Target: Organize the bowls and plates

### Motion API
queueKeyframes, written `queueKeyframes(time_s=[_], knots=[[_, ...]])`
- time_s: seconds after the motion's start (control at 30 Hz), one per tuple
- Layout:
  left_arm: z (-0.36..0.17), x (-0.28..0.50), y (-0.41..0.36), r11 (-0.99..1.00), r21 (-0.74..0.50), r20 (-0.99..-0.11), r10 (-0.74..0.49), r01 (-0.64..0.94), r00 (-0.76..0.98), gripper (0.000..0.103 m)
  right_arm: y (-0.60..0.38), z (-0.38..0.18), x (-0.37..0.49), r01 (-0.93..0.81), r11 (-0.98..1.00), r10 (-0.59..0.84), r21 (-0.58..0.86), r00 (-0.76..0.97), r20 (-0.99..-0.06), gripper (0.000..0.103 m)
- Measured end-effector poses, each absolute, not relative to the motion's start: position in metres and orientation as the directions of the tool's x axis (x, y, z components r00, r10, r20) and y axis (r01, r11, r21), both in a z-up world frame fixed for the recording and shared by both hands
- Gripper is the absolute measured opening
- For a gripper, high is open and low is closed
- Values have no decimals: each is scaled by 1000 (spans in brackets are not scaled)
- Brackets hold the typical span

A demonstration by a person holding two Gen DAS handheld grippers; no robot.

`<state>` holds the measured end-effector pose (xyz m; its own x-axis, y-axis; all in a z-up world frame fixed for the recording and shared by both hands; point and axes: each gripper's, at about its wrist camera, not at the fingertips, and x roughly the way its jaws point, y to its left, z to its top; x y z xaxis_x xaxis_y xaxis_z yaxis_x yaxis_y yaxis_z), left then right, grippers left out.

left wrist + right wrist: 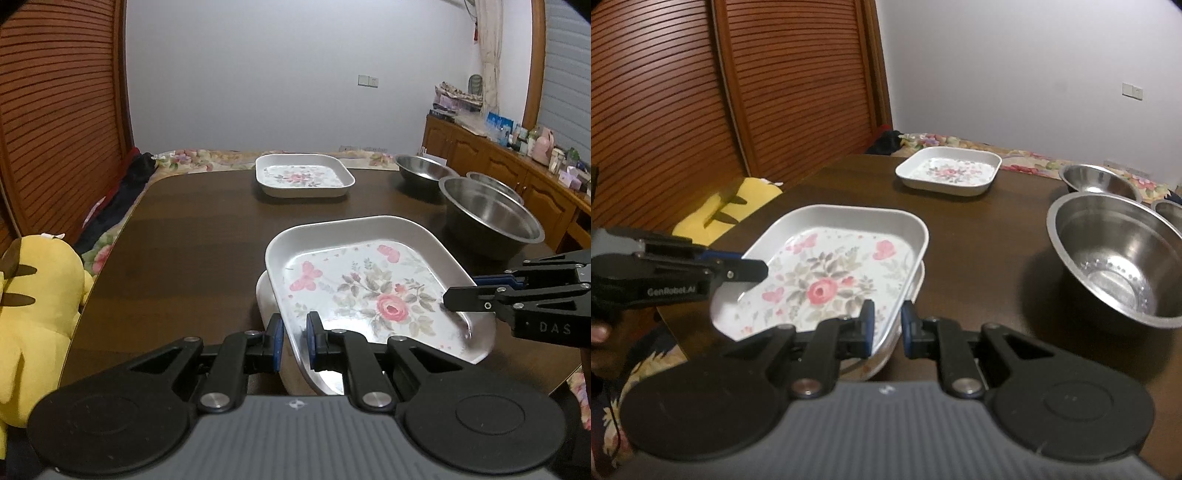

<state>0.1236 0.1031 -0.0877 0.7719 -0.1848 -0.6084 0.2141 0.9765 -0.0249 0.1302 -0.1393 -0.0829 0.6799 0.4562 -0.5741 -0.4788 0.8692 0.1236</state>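
From the left wrist view, the left gripper (294,338) is closed on the near rim of the upper floral plate (369,288), one pad inside the rim and one outside. This plate is tilted, with its near corner over another white plate (266,302) which lies under it on the dark table (192,236). The right gripper (460,293) comes in from the right and clamps the right rim of the same plate. I judge that the step is to set this plate into the lower one. To do it well, both grippers should sink together and bring the plate level, its corners matching the lower plate, and they should let go only when it sits flat; otherwise it can slide off the edge of the table. Here I count three floral plates, with the far plate (304,175), and three steel bowls (493,214).

From the right wrist view, the right gripper (887,332) is pinching the plate's (831,273) rim at its right near corner, and the left gripper (753,269) holds the opposite side. The lower plate (882,354) shows only a little. The count is the same: three plates, one far away (949,170), and three bowls (1115,254), the third one cut by the picture edge.
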Motion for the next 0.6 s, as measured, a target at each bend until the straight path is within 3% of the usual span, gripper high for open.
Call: queueKeyframes(time_s=[0.33,0.6], knots=[[-96,129,102,978,-13,-619,-170,206,766,14,-132,-87,124,-476,878,425,62,711,-560,17],[-97,132,97,977,9,-614,-163,214,772,14,-134,-92,128,-465,880,432,97,700,-568,17]])
